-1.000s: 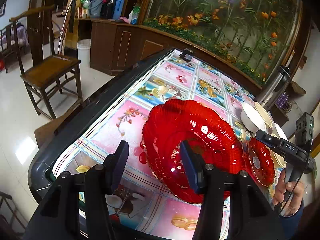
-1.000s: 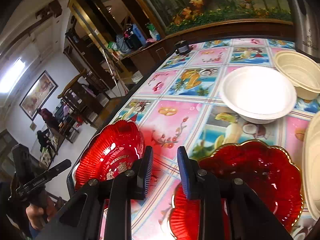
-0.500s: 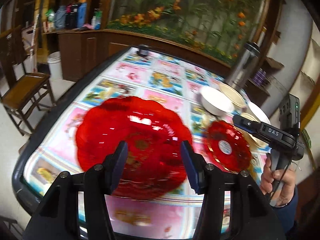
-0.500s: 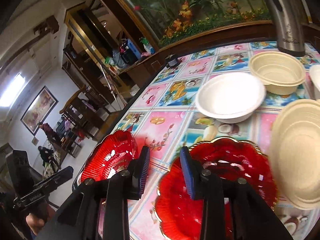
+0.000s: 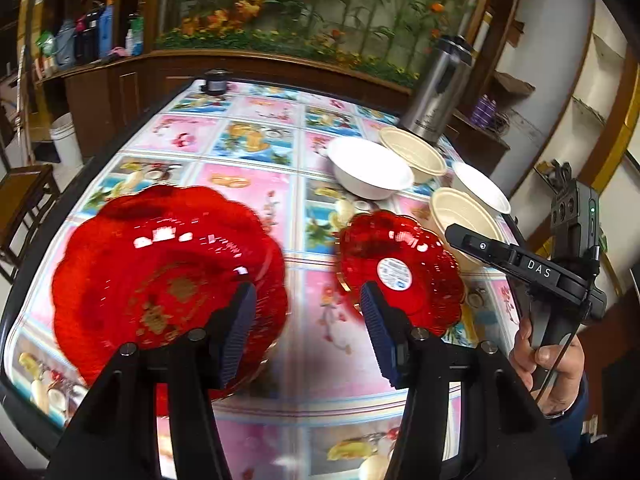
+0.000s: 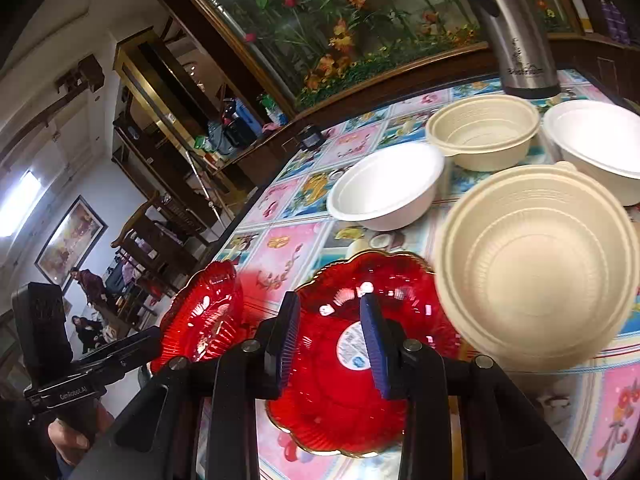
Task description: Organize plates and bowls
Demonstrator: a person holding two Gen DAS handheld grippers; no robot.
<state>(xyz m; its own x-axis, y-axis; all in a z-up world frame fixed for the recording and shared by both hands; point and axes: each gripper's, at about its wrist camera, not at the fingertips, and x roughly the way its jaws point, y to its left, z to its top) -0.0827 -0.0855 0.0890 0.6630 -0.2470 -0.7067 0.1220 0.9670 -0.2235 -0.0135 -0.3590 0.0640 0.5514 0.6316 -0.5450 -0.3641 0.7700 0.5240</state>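
Note:
A large red plate (image 5: 160, 280) lies near the front left of the patterned table (image 5: 256, 148); the left finger of my left gripper (image 5: 308, 332) overlaps its right rim. The jaws are open with only tablecloth between them. A smaller red plate (image 5: 400, 268) with a white sticker lies to the right. My right gripper (image 6: 330, 340) hangs open over that small red plate (image 6: 348, 380), touching nothing. Behind it stand a cream bowl (image 6: 536, 272), a white bowl (image 6: 384, 188), a second cream bowl (image 6: 484, 132) and another white bowl (image 6: 596, 148).
A steel thermos (image 5: 436, 92) stands behind the bowls at the far right. A small dark object (image 5: 216, 80) sits at the table's far end. A wooden chair (image 5: 24, 192) and a white bin (image 5: 64, 140) stand left of the table. A hand (image 5: 556, 368) holds the right gripper.
My left gripper has swung right, so the large red plate slid from between its fingers to the left. The right gripper moved toward the bowls and its jaws widened slightly.

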